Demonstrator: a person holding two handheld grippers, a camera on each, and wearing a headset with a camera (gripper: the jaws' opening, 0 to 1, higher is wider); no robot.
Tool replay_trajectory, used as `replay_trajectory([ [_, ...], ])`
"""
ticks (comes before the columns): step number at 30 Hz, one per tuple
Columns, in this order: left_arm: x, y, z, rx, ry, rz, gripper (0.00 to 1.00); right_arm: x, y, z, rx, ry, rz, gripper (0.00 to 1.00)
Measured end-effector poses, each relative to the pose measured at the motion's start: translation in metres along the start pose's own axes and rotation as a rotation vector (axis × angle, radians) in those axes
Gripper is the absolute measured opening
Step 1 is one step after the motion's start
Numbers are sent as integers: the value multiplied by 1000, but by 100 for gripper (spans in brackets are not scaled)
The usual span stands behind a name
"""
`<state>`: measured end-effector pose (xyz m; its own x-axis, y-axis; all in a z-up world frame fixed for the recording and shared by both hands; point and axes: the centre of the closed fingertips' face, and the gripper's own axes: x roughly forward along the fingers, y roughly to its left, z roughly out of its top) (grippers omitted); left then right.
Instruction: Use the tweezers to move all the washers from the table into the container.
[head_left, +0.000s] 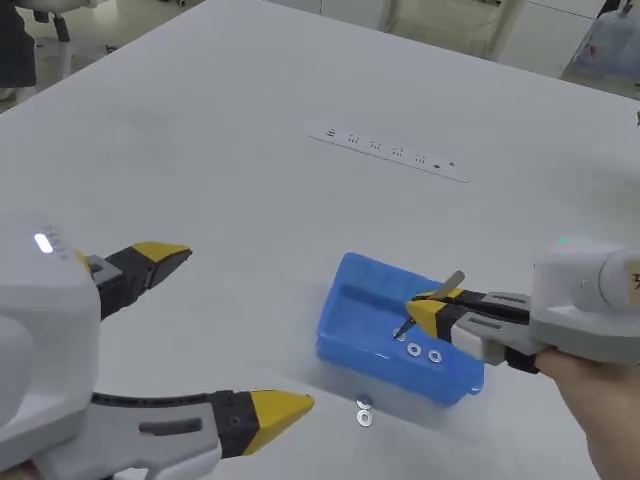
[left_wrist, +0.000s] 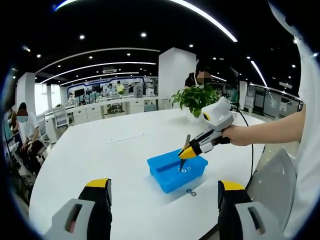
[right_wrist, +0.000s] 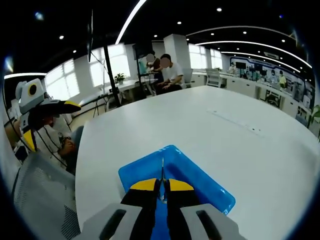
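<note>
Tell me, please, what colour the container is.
The container is blue, clearest in the head view.

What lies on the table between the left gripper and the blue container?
Washers, close beside the blue container; the rest up to the left gripper is bare table, as the head view shows.

The container is plain bright blue and sits on a plain white table. 2 washers inside it, toward its 4 o'clock corner, are shiny silver. 2 loose washers at its 6 o'clock are the same silver. The tweezers are dull grey metal. The left gripper and right gripper both have yellow jaw tips, black mid-sections and pale grey bodies. The socket strip at 12 o'clock is white with dark dots.
</note>
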<state>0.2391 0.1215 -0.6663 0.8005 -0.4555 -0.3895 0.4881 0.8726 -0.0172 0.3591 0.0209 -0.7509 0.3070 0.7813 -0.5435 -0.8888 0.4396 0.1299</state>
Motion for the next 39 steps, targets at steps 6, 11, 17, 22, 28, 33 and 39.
replay_trajectory([
  [6,-1,2,-2,-4,2,7,89,7,-1,-8,3,28,7,3],
  [11,-1,3,-1,-4,0,9,88,9,-4,-12,-9,38,0,3],
  [17,-1,3,-1,-8,-1,16,89,9,-6,-16,-17,52,-7,3],
  [22,-2,5,-2,-11,0,20,89,-2,-2,-7,8,0,-7,3],
  [28,-1,3,-3,-9,3,14,89,-23,16,12,-13,-86,-7,3],
  [33,2,0,-1,-5,-1,4,89,-39,30,28,-24,-163,-5,3],
  [39,4,-4,0,3,1,-11,89,-39,51,21,-30,-152,45,3],
])
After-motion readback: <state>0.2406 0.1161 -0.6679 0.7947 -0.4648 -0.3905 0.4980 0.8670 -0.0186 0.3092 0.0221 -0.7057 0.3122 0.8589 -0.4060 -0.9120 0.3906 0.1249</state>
